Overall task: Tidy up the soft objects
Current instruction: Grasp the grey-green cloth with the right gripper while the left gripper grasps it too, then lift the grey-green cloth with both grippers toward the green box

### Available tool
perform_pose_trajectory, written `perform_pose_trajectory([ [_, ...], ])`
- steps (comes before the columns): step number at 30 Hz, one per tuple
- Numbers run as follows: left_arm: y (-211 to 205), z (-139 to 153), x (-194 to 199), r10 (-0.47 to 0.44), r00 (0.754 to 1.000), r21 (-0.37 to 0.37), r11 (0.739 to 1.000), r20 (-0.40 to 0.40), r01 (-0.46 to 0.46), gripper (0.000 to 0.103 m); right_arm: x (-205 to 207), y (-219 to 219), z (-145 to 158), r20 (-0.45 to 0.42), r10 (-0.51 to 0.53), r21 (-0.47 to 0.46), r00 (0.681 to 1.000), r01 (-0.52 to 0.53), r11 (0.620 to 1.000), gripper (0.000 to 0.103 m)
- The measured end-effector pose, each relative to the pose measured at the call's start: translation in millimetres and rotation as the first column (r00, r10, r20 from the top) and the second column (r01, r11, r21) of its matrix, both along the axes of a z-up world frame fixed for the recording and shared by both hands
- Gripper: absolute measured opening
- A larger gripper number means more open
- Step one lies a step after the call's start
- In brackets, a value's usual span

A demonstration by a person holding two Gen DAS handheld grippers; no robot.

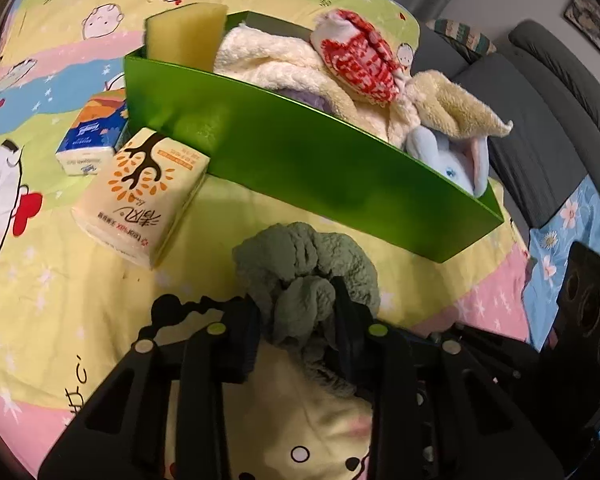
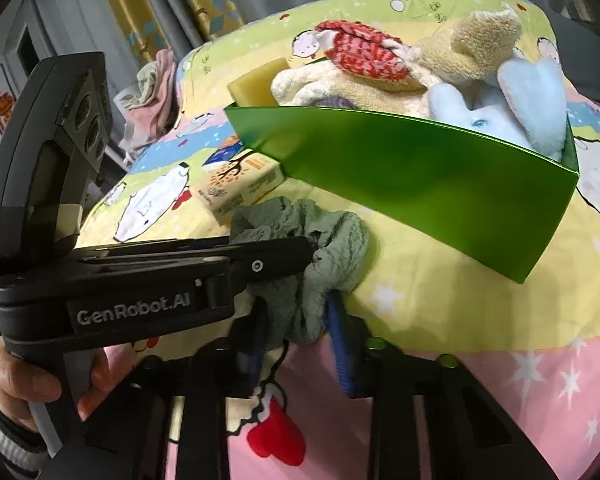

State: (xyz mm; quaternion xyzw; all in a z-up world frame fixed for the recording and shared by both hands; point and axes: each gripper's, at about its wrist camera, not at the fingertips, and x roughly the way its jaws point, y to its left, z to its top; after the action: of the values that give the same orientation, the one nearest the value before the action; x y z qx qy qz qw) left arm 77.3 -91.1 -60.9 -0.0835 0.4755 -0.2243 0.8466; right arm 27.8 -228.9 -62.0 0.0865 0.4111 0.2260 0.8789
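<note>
- While both grippers meet on the same crumpled green cloth (image 1: 306, 276), each view shows it differently: the left wrist view looks down its own fingers, with the left gripper (image 1: 296, 332) clenched on the cloth's near folds.
- From the right wrist view, the right gripper (image 2: 300, 332) pinches the cloth (image 2: 324, 256) between its blue-padded fingers (image 2: 340, 344), while the left gripper crosses in from the left, side-on, its tip buried in the same cloth.
- Only the right wrist view shows a hand (image 2: 32, 384) with a striped cuff around the left gripper's handle.
- The cloth lies on the cartoon-print bedsheet (image 1: 80, 300), just near of the green box (image 1: 300, 160).
- Inside the box sit a yellow sponge (image 1: 188, 34) at the far left end, a cream towel (image 1: 268, 64), a red-and-white cloth (image 1: 360, 60) on top, and a pale blue plush toy (image 1: 456, 160) at the right end.
- Two tissue packs show clearly in the left wrist view: a cream one (image 1: 140, 192) and a blue one (image 1: 92, 136) left of the box; the right wrist view half hides the blue one behind the box.
- A grey sofa (image 1: 540, 120) appears only in the left wrist view.
</note>
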Motion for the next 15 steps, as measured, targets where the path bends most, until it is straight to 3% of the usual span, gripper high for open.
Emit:
perform_pose_trajectory([
  [4,5.9,6.1,-6.7,0.013,1.0,-0.055,0.998,0.01,-0.013,0.021,-5.3,4.8,4.3,0.039,0.016,-0.016,0.999,-0.016,1.0,0.014],
  [15,21.6,42.4,-53.6,0.03,0.993,-0.104,0.994,0.118,-0.018,0.02,-37.2,12.6,28.1,0.144,0.082,0.048,0.986,-0.09,0.995,0.014],
])
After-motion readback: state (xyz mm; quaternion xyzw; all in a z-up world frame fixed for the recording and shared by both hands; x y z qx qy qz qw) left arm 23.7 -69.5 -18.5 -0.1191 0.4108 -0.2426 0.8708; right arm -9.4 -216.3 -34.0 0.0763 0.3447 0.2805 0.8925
